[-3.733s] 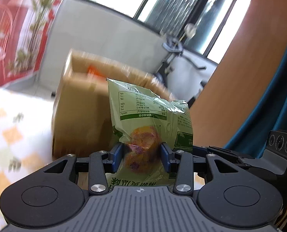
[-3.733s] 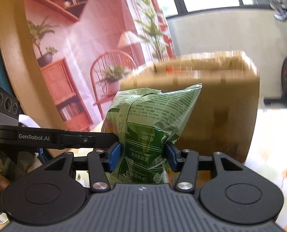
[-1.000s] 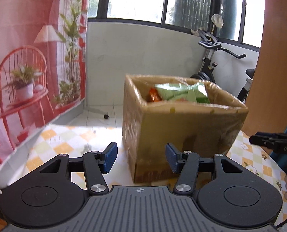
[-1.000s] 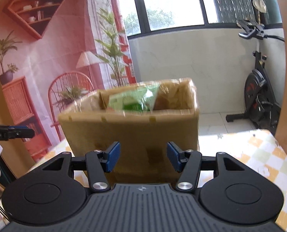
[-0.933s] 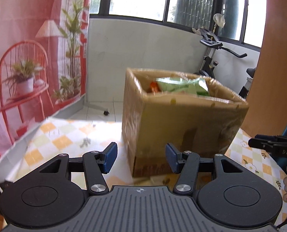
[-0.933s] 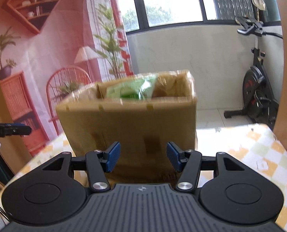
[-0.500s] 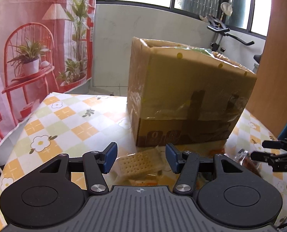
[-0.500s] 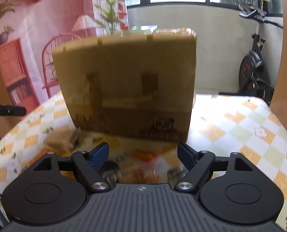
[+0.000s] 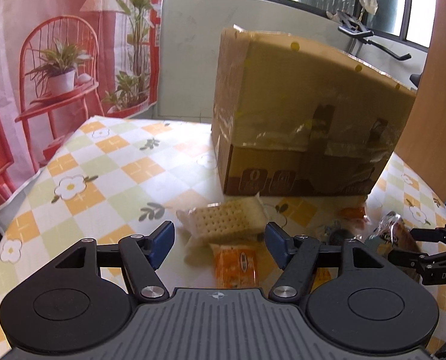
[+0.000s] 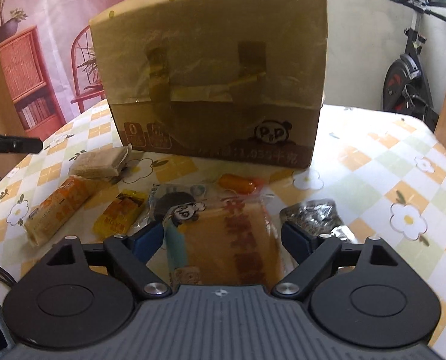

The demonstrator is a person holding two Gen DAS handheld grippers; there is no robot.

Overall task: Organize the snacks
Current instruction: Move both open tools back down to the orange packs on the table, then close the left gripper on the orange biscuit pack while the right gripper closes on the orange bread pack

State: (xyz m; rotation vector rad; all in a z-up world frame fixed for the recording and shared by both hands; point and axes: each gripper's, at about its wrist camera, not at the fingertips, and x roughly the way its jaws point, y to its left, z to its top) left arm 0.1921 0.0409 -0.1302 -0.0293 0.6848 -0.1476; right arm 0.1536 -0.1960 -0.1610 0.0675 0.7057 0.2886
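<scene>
On the table point(image 10: 373, 162) I have the cardboard box point(image 10: 216, 69) at the back. Before it: cracker pack point(image 10: 98, 160) left, long wafer pack point(image 10: 57, 207) nearer, big flat snack bag point(image 10: 223, 234) centre, foil packet point(image 10: 316, 217) right.

Cardboard box point(image 10: 210, 69): matt brown, patched with glossy, wrinkled clear tape. Tablecloth point(image 9: 108, 165): smooth, slightly shiny, checked with flowers. Cracker pack point(image 9: 223, 219): clear glossy film. Large snack bag point(image 10: 223, 240) and foil pack point(image 10: 313, 219): shiny crinkled plastic. Both gripper bodies: matt black plastic, ribbed grey top, 2 bright metal screws each.
</scene>
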